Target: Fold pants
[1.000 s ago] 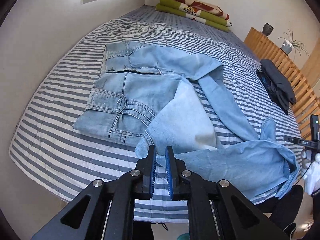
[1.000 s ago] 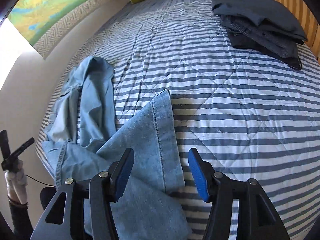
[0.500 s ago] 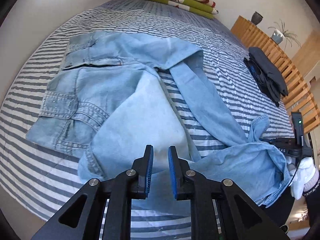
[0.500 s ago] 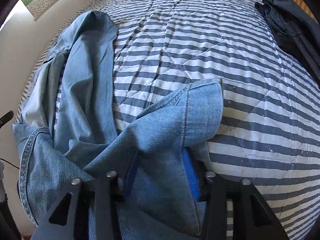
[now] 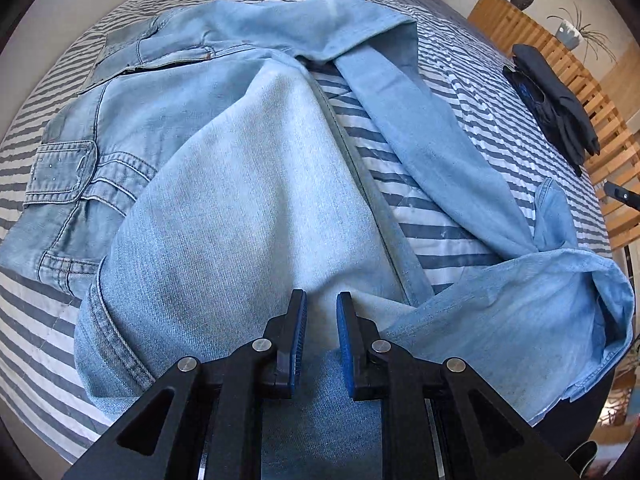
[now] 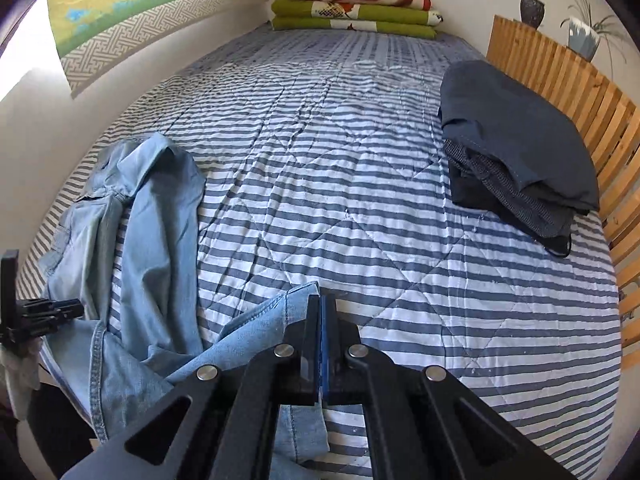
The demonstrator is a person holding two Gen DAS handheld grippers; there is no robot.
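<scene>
You have the pants [image 5: 224, 184] spread across the near part of the bed [image 6: 360, 208], waistband end to your left, both legs running toward your right. The nearer leg lies folded over itself along the front edge of the bed; the farther leg runs behind it, with a strip of bare bedcover between them. Your left gripper [image 5: 321, 336] sits over the nearer leg, your right gripper [image 6: 322, 344] at the hem end, well to the right. A pile of folded clothes [image 6: 516, 152] lies on the bed's right side, against the slatted rail [image 6: 560, 76]. Folded blankets [image 6: 356, 8] are stacked at the far end by the wall, and a vase [image 6: 532, 10] and a potted plant [image 6: 586, 36] stand behind the rail.
</scene>
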